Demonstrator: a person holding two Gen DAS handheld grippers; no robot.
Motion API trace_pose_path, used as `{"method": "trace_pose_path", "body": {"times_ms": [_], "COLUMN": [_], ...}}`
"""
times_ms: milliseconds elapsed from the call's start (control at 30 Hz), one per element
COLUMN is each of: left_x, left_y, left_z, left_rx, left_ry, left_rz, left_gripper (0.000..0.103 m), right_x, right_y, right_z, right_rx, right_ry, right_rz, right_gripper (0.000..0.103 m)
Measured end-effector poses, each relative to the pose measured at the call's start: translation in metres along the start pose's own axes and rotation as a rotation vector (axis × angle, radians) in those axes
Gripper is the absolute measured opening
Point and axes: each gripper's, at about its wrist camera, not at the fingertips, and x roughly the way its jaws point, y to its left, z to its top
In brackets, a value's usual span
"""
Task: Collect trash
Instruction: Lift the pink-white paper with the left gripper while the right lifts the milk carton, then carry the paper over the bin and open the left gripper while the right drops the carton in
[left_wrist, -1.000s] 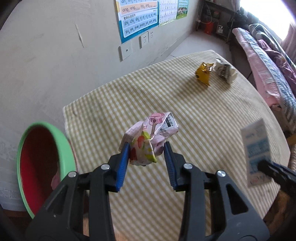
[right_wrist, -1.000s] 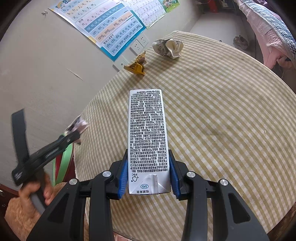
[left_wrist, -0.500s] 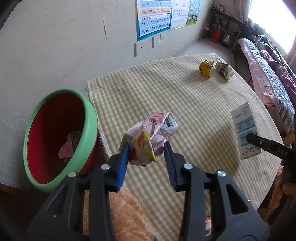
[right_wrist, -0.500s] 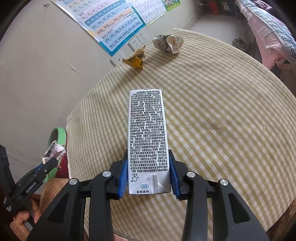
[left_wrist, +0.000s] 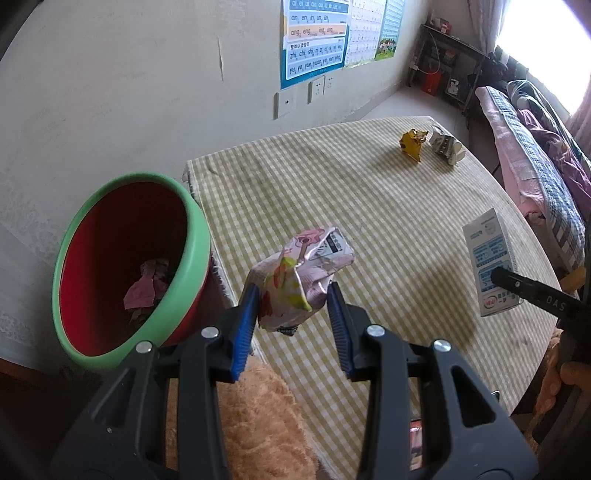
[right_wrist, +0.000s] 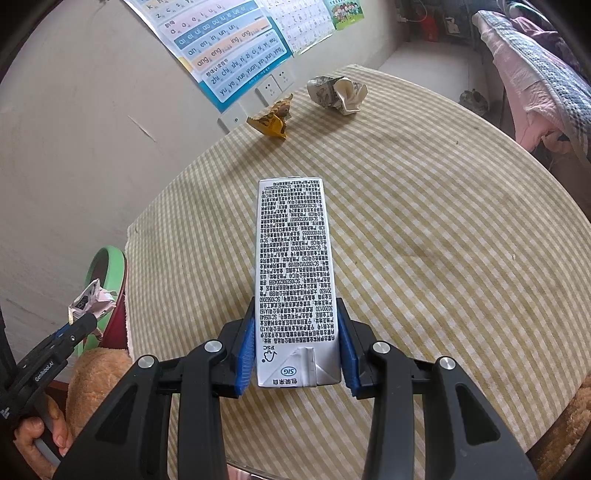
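My left gripper (left_wrist: 291, 295) is shut on a crumpled pink wrapper (left_wrist: 303, 273), held in the air above the near left corner of the table, just right of a red bin with a green rim (left_wrist: 192, 236). Pink scraps lie at the bin's bottom. My right gripper (right_wrist: 297, 332) is shut on a tall white milk carton (right_wrist: 293, 266), held over the checked tablecloth (right_wrist: 443, 240). The carton (left_wrist: 491, 266) and the right gripper's finger also show at the right of the left wrist view. In the right wrist view the left gripper (right_wrist: 79, 325) with the wrapper (right_wrist: 90, 301) hangs beside the bin (right_wrist: 107, 266).
A yellow wrapper (left_wrist: 413, 142) and a crumpled grey-white paper ball (left_wrist: 447, 147) lie at the far side of the table. A wall with posters and sockets (left_wrist: 317, 88) runs behind it. A bed with blankets (left_wrist: 535, 158) stands to the right. Tan plush fabric (left_wrist: 258, 417) lies below the near edge.
My left gripper has carried the pink wrapper leftward toward the bin, which now shows far more of its inside. The right gripper and carton have stayed nearly still.
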Motion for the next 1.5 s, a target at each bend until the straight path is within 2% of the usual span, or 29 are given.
{"method": "trace_pose_path", "body": {"times_ms": [733,1500], "left_x": [-0.017,-0.028], "left_y": [0.022,0.045], "left_z": [0.002,0.006], "left_rx": [-0.030,-0.078], "left_ry": [-0.058,-0.099], "left_rz": [0.026,0.046], "left_gripper": [0.036,0.036], "right_x": [0.001,-0.017], "right_y": [0.034,0.101], "right_z": [0.001,-0.004], "right_rx": [-0.119,-0.233], "right_ry": [-0.007,-0.004], "right_rz": [-0.017,0.118], "right_gripper": [0.037,0.037]}}
